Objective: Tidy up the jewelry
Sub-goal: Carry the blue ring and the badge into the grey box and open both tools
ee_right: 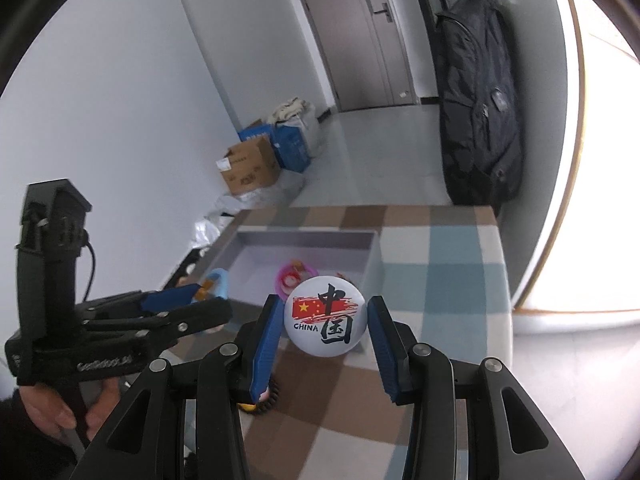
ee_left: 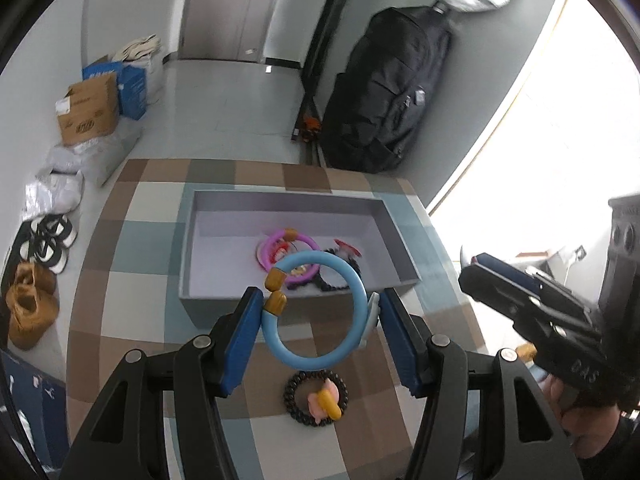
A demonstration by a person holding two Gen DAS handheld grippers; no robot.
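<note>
My left gripper [ee_left: 316, 320] is shut on a light blue bracelet [ee_left: 352, 344] with gold end caps, held above the near edge of the grey box [ee_left: 192, 248]. The box holds a purple bracelet [ee_left: 304, 238] and a dark beaded bracelet [ee_left: 336, 286]. A dark beaded bracelet with a pink charm [ee_left: 318, 398] lies on the checked tablecloth below the gripper. My right gripper [ee_right: 324, 326] is shut on a white round "CHINA" badge [ee_right: 325, 322], held above the cloth in front of the box [ee_right: 372, 256]. The left gripper [ee_right: 176, 304] shows at left in the right wrist view.
The table [ee_left: 140, 240] has a checked cloth; its far edge lies just behind the box. Cardboard boxes [ee_left: 88, 112], bags and shoes [ee_left: 32, 304] sit on the floor at left. A black backpack [ee_left: 384, 92] hangs at the back right. The right gripper [ee_left: 532, 312] shows at right.
</note>
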